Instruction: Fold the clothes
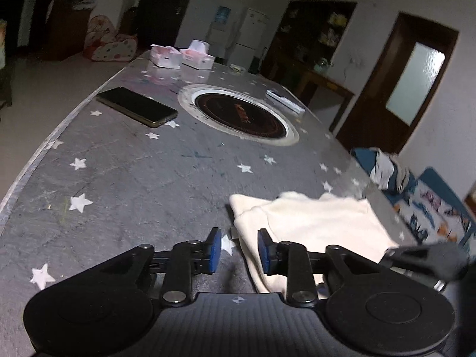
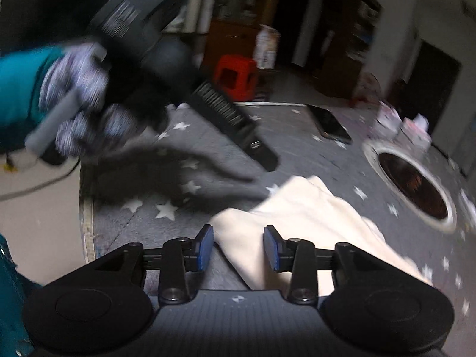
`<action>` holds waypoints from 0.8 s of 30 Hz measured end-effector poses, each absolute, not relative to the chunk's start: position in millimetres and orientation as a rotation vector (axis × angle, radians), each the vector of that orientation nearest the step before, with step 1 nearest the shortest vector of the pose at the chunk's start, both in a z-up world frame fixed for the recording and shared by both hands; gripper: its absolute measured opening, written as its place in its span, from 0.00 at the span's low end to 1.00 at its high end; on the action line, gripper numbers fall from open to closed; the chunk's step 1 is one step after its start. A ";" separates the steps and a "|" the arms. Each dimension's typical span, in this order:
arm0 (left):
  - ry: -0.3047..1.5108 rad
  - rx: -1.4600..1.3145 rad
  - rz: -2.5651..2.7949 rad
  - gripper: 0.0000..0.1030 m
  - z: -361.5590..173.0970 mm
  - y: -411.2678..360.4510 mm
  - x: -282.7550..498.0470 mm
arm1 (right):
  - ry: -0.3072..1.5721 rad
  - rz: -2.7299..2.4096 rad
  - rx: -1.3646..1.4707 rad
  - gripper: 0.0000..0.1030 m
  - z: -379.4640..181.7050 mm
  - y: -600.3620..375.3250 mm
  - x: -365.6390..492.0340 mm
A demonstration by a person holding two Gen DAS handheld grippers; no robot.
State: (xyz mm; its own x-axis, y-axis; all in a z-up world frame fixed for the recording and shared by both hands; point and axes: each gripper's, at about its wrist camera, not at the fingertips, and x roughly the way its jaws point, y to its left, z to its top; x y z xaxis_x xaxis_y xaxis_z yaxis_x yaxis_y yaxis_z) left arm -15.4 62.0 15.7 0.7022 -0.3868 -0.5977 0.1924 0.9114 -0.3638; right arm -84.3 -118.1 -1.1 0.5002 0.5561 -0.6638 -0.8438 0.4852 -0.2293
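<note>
Soft, light cream garment (image 1: 312,223): left claw (image 1: 239,250) and right claw (image 2: 238,248), both open, should pinch its 9 o'clock edge.

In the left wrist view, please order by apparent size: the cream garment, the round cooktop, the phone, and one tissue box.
1. Cream garment, largest, though it lies nearest the camera.
2. Round cooktop.
3. Phone.
4. Tissue box, smallest, but farthest away, so its true size is unsure.
</note>
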 end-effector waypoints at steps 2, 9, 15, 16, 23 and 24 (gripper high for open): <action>0.731 -0.324 -0.325 0.35 17.7 65.9 -15.4 | 0.539 0.910 -0.656 0.38 -6.9 -108.0 -88.4; 0.794 -0.512 -0.324 0.45 7.1 69.4 -11.2 | 0.528 0.871 -0.701 0.17 -13.8 -99.5 -87.3; 0.831 -0.695 -0.302 0.52 -1.3 72.5 -6.3 | 0.590 0.857 -0.436 0.12 11.4 -128.0 -64.6; 0.836 -0.727 -0.299 0.53 -3.4 72.5 -4.7 | 0.594 0.854 -0.394 0.12 17.1 -133.2 -61.9; 0.885 -0.894 -0.298 0.51 -18.2 62.0 6.1 | 0.591 0.857 -0.276 0.11 33.8 -155.7 -54.3; 0.890 -0.914 -0.299 0.51 -19.9 60.7 7.6 | 0.589 0.860 -0.273 0.11 35.0 -157.0 -54.3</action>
State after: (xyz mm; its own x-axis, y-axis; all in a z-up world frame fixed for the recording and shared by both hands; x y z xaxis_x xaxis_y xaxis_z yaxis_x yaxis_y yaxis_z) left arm 7.6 60.7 -19.9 0.6188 -0.5721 -0.5384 -0.1316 0.6002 -0.7890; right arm -54.3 -157.0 35.0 0.5077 0.6299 -0.5878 -0.7758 0.6310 0.0060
